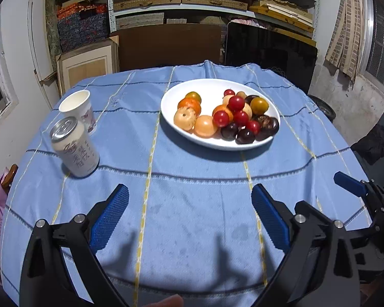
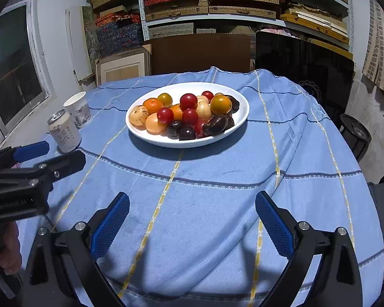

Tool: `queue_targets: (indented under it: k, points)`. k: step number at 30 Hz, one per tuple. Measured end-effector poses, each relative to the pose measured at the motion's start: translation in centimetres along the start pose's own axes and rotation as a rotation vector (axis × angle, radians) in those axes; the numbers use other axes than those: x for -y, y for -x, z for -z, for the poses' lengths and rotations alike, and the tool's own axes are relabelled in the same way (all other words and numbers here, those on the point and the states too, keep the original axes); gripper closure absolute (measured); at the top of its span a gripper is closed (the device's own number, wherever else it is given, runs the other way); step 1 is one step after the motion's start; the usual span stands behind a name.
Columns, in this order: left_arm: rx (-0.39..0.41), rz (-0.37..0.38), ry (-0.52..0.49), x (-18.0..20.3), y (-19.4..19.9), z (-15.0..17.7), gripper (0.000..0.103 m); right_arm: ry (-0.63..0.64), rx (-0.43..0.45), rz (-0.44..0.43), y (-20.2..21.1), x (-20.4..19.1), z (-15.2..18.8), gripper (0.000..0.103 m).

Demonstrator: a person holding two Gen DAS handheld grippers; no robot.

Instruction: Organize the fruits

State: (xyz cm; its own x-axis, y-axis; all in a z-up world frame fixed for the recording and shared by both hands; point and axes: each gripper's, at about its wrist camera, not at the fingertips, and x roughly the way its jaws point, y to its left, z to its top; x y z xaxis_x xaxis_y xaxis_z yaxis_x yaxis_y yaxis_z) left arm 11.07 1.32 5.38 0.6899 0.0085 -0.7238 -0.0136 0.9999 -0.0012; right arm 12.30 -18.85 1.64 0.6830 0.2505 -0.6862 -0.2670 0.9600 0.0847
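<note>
Left gripper (image 1: 189,204) and right gripper (image 2: 192,209): both spread wide, holding nothing, above blue tablecloth (image 1: 192,184). Fruits (image 1: 227,115): piled on white plate (image 1: 171,110), well ahead of both. Can (image 1: 74,148), paper cup (image 1: 76,105): ahead-left.

Blk tool (image 1: 189,215), blue textured pads (image 1: 107,220).

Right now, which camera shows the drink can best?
The left wrist view: the can stands close and large, with its lid and label clear. The right wrist view shows it smaller and farther off, near the left edge beside the cup.
</note>
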Motion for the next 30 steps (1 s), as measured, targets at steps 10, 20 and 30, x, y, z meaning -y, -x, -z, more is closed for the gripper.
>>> queue_targets:
  k: [10, 20, 30]
  points:
    - [0.005, 0.011, -0.01, 0.0, 0.7, 1.1, 0.006, -0.011, -0.008, -0.002, 0.5, -0.1, 1.2, 0.004]
    - [-0.036, 0.014, -0.001, 0.0, -0.2, 2.0, 0.005, -0.031, -0.029, -0.013, -0.1, 0.3, 1.9, 0.003]
    - [-0.071, -0.004, -0.001, -0.4, -2.3, 3.6, 0.005, -0.018, -0.092, -0.005, -2.1, 0.1, 3.2, 0.003]
